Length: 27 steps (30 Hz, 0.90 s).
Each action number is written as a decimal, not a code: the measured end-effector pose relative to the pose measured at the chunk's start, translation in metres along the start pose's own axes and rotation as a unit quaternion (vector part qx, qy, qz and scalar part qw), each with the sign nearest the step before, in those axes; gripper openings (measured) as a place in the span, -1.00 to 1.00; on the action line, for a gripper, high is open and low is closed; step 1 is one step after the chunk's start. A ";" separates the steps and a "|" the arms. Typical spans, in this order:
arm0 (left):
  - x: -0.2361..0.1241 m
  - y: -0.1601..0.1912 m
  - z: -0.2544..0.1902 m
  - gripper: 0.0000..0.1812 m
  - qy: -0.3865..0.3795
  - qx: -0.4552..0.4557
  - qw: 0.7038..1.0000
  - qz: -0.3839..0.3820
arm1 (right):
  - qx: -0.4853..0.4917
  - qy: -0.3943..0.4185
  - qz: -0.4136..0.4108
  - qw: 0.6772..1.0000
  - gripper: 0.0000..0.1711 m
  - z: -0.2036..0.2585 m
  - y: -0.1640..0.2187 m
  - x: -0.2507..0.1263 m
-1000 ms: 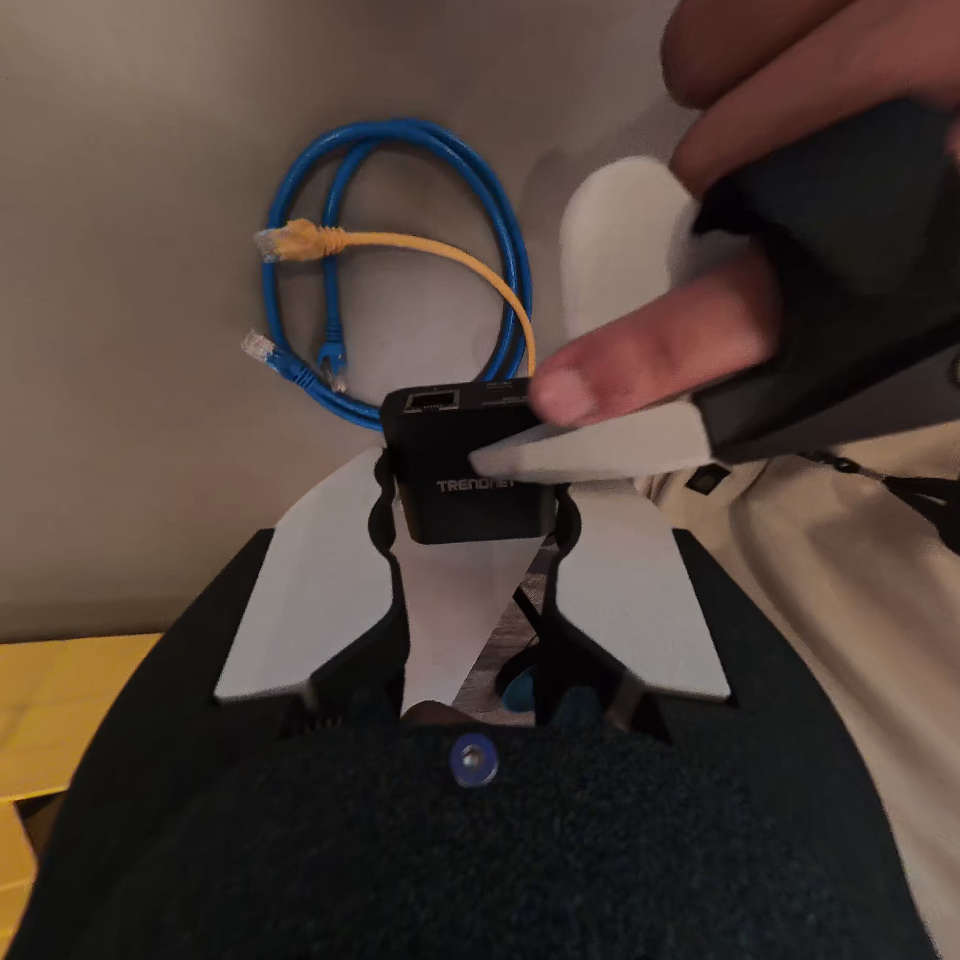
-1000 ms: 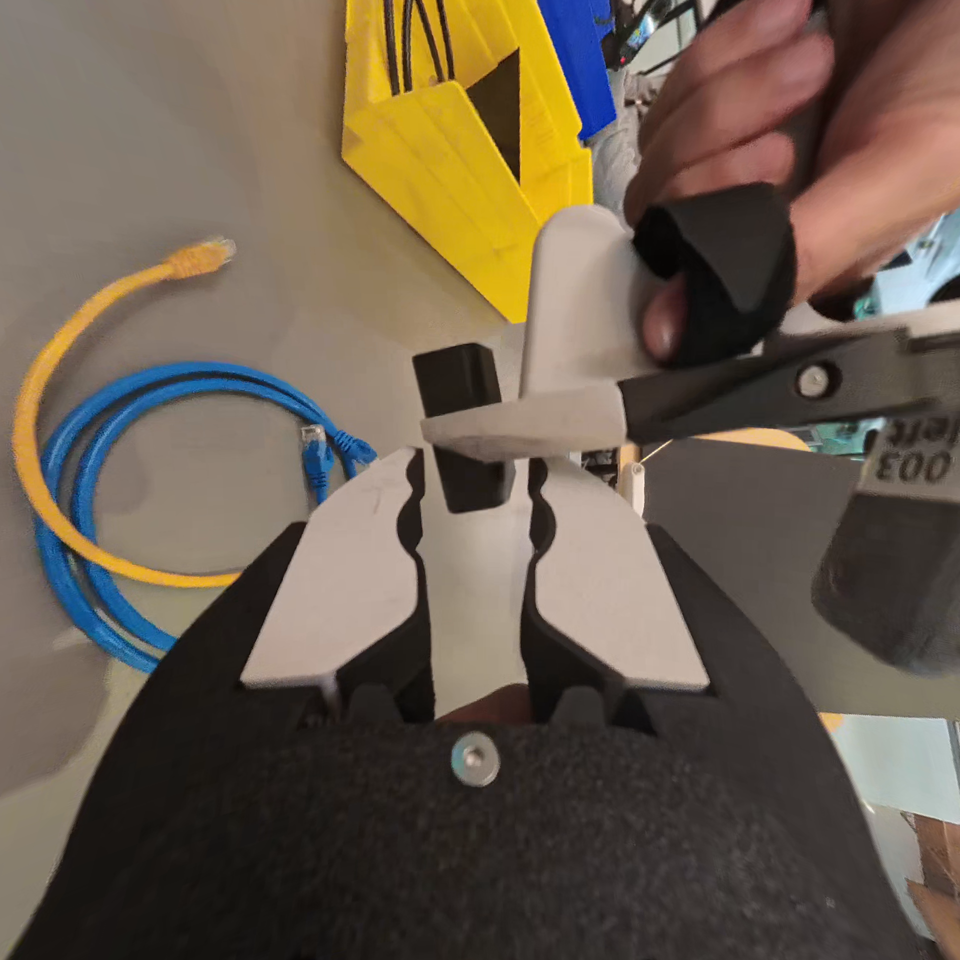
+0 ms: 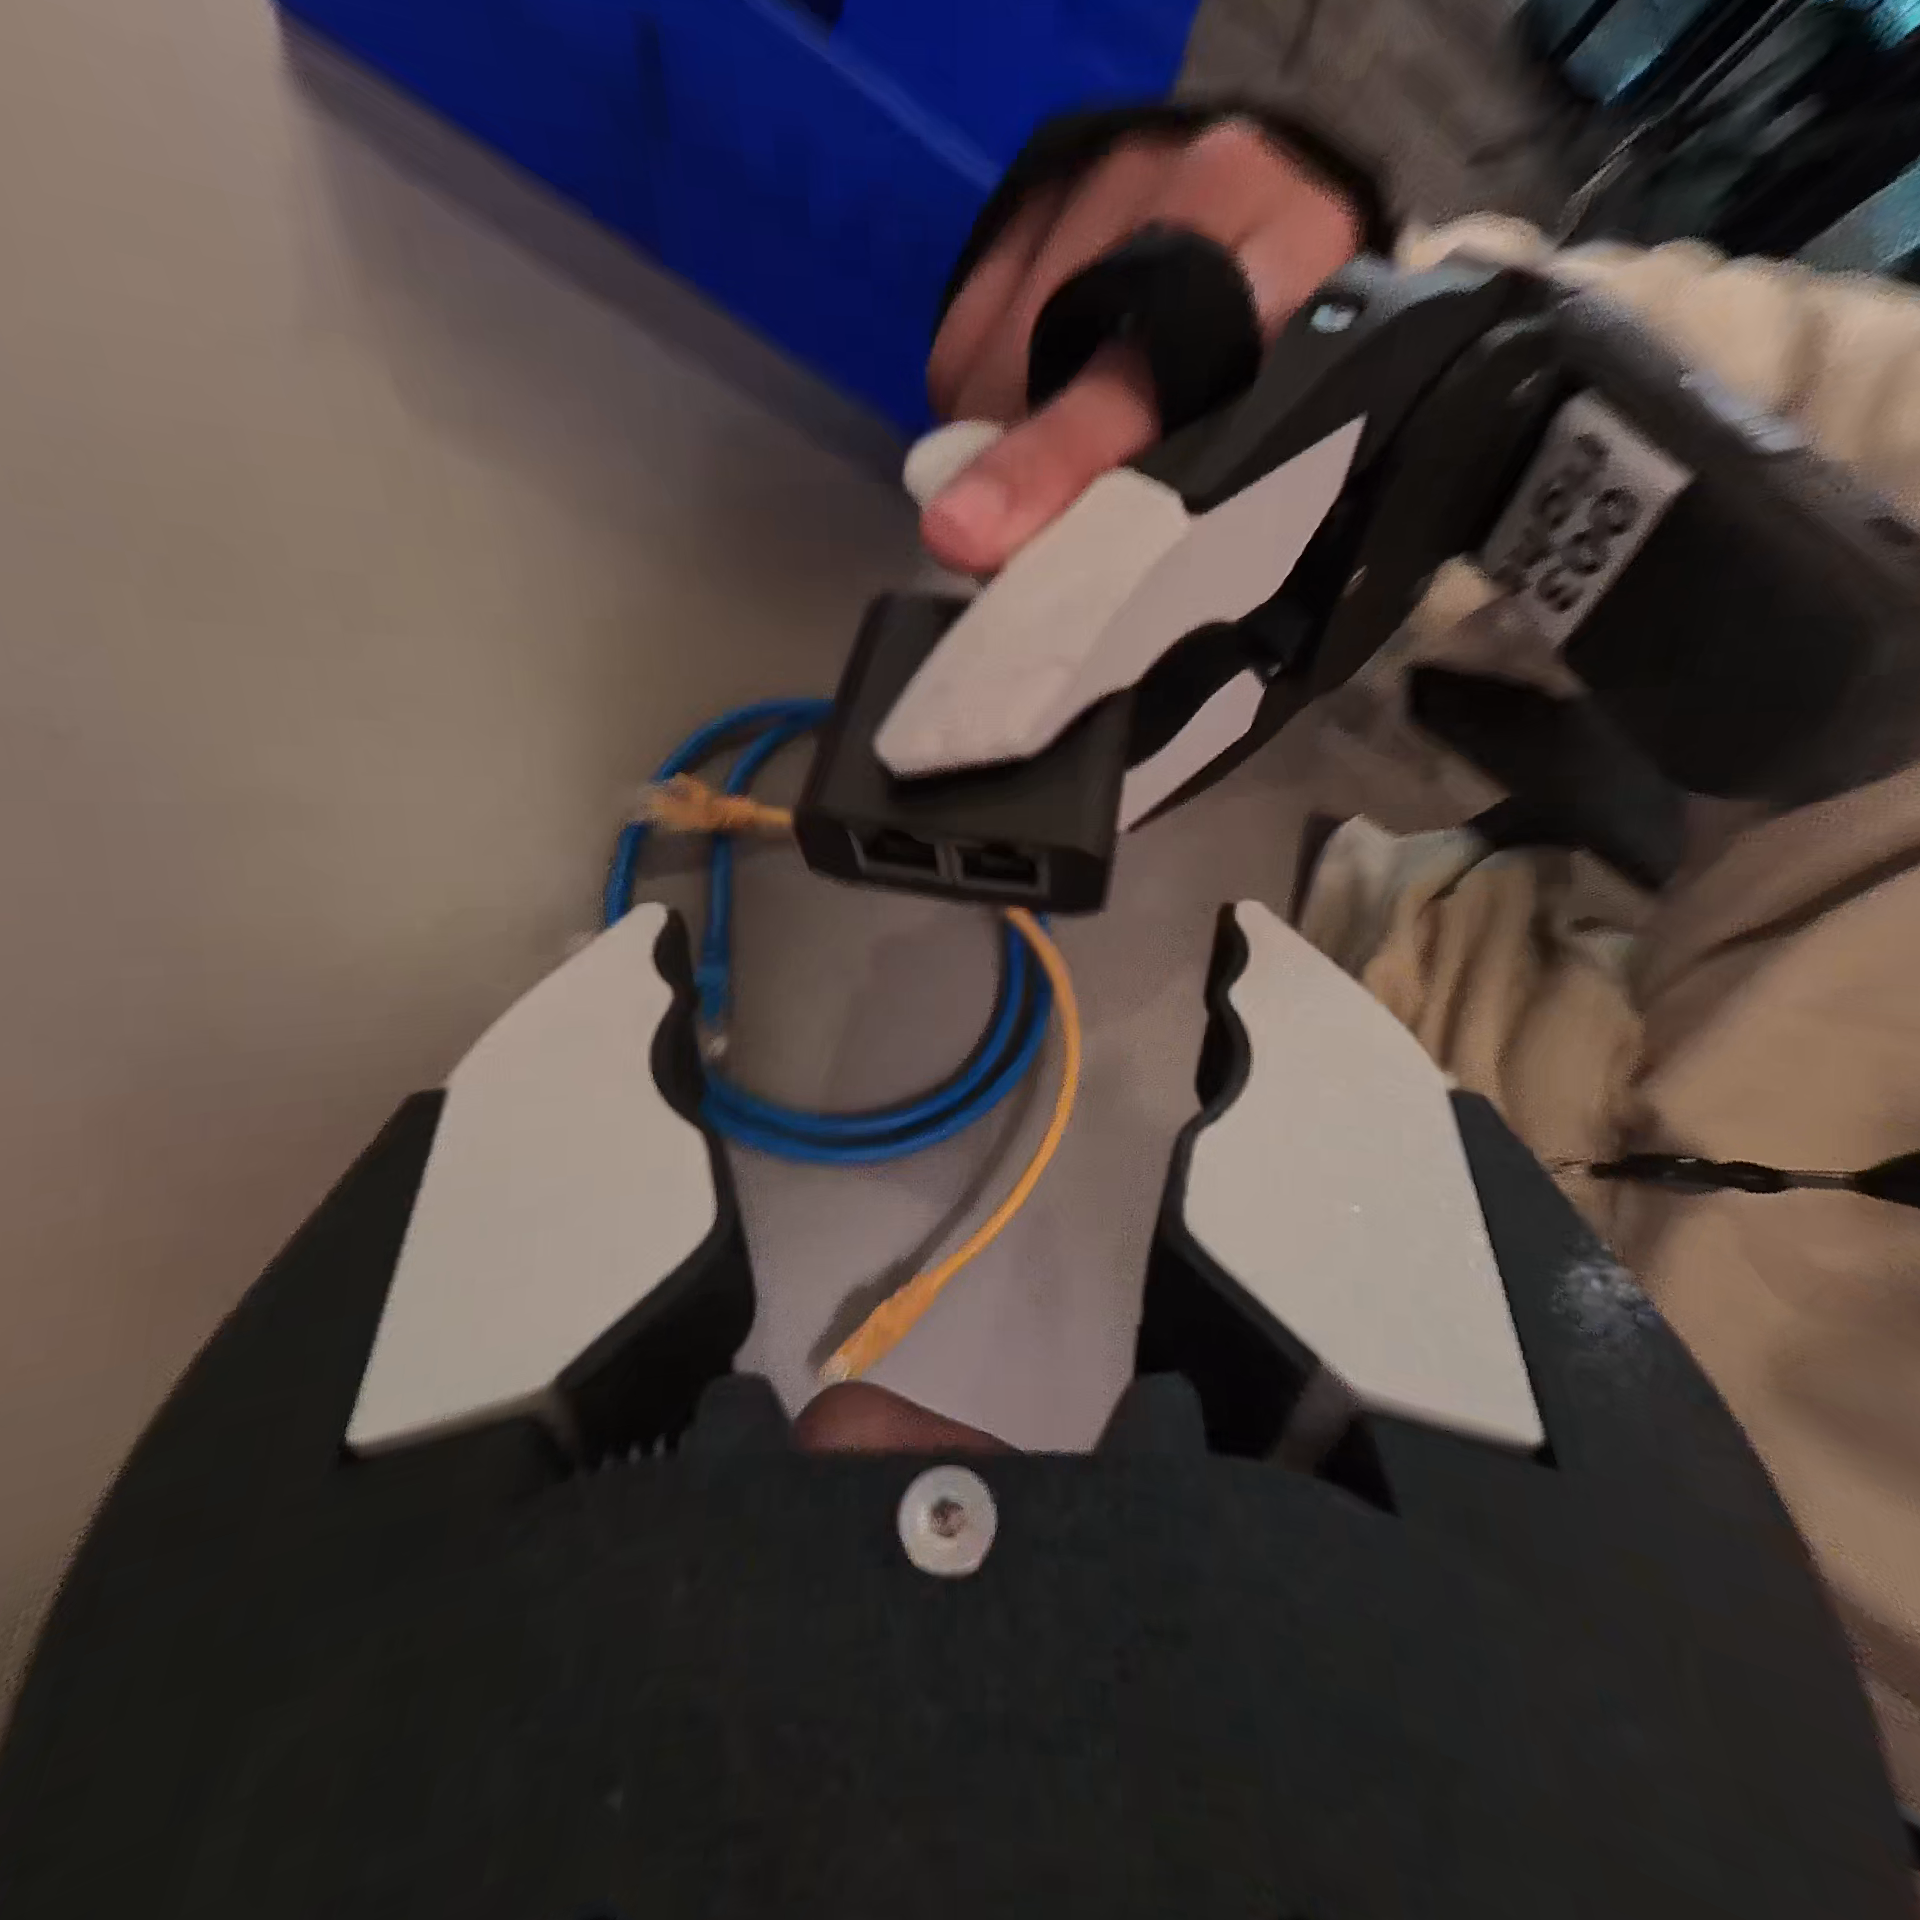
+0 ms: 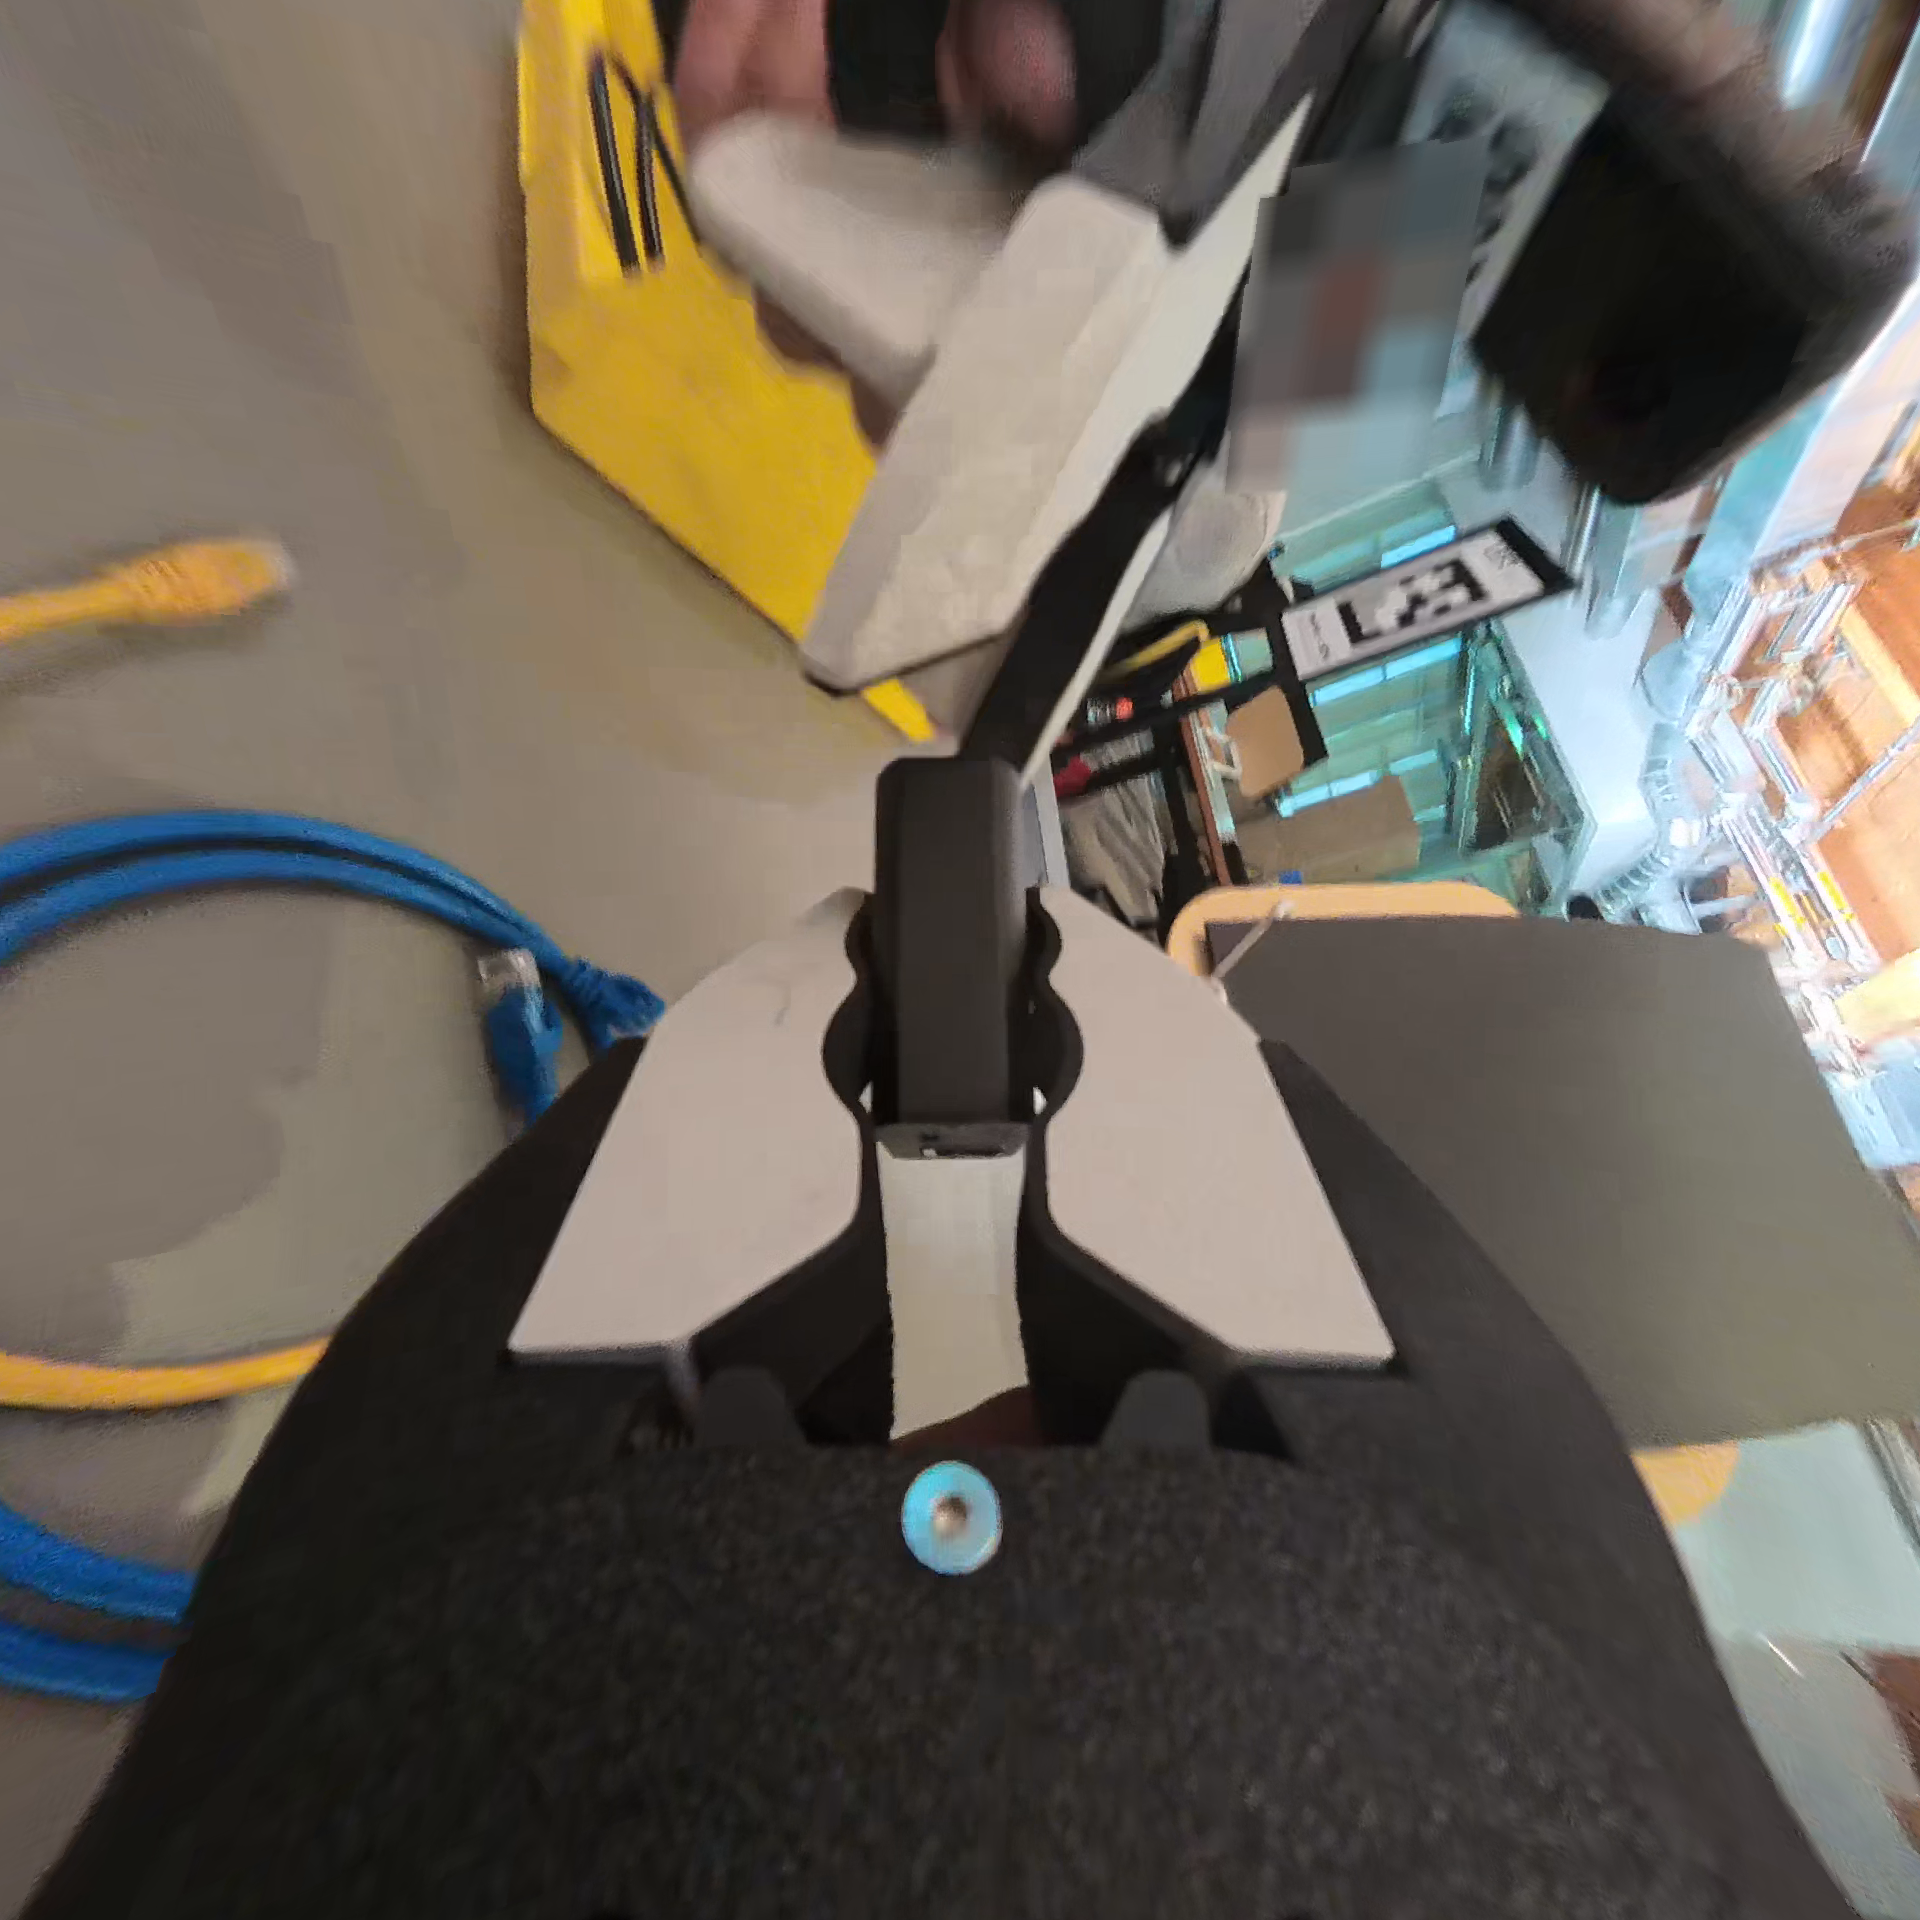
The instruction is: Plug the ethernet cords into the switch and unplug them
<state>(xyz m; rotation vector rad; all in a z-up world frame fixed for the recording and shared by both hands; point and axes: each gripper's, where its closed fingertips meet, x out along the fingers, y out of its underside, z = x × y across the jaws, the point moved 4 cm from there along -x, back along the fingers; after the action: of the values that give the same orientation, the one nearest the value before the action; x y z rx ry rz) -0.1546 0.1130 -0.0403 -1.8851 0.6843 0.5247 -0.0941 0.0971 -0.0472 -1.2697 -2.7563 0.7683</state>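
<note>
Now my right tongs (image 4: 951,935) are clenching the black switch (image 4: 945,956) above the table (image 3: 260,727), while my left tongs (image 3: 940,935) are hanging released over the blue cord (image 3: 852,1127) and yellow cord (image 3: 1039,1143) lying below.

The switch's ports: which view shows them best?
The left wrist view: the switch, held in the right tool, faces the camera with two sockets visible. The right wrist view shows only its narrow black edge, no ethernet ports.

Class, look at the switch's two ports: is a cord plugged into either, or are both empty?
Both empty. The switch shows two open sockets; the yellow cord and blue cord lie loose on the table.
</note>
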 end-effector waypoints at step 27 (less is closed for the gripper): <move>0.039 0.000 0.023 -0.32 -0.150 -0.106 0.980 -0.082 | -0.002 -0.062 0.122 0.991 -0.71 0.024 0.032 0.019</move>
<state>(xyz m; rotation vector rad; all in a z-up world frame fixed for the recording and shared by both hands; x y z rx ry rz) -0.1262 0.1255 -0.0737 -1.9824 0.2803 0.7794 -0.0890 0.1181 -0.0853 -1.6359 -2.7270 0.8866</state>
